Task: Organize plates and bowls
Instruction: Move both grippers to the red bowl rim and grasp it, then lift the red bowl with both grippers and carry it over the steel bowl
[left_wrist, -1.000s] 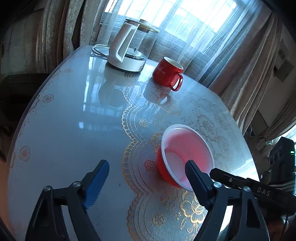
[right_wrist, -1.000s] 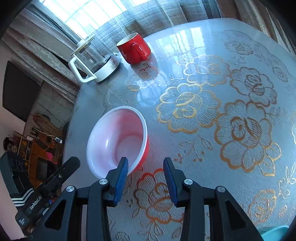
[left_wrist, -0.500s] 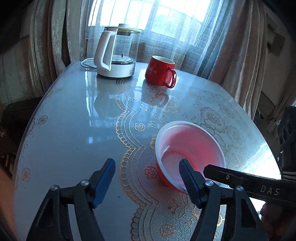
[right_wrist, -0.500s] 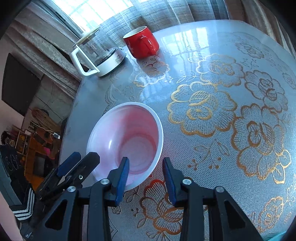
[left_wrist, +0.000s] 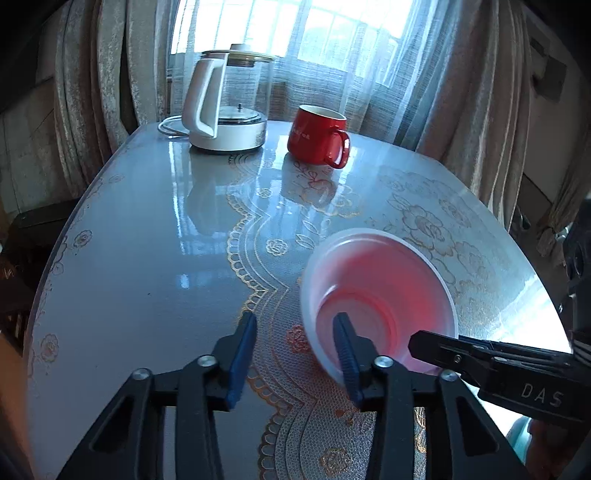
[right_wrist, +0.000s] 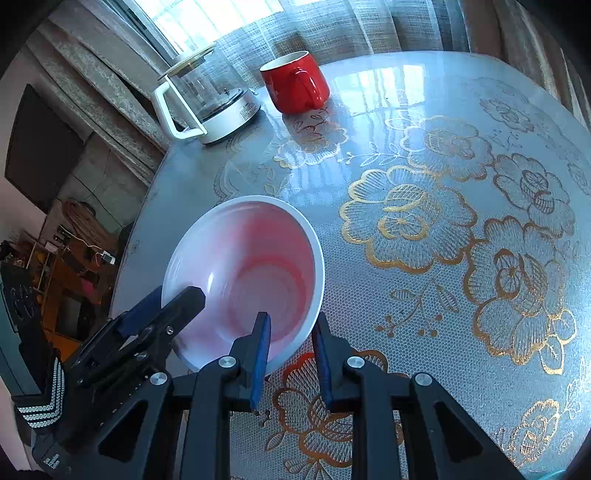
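Observation:
A red bowl with a white inside (left_wrist: 376, 291) stands on the table; it also shows in the right wrist view (right_wrist: 247, 273). My left gripper (left_wrist: 295, 350) is open, its jaws astride the bowl's near-left rim, one inside, one outside. My right gripper (right_wrist: 290, 347) is open with a narrow gap, its jaws astride the bowl's near-right rim. Its finger shows in the left wrist view (left_wrist: 491, 365), and the left gripper's fingers show in the right wrist view (right_wrist: 155, 325).
A glass kettle with white handle (left_wrist: 229, 103) and a red mug (left_wrist: 317, 136) stand at the table's far side by the curtains. The table (left_wrist: 147, 258) has a glossy lace-patterned cover. A teal object (left_wrist: 517, 439) peeks in at bottom right.
Both grippers moved in on the bowl. The left gripper's jaws have narrowed and now straddle the rim; the right gripper's jaws now straddle the opposite rim.

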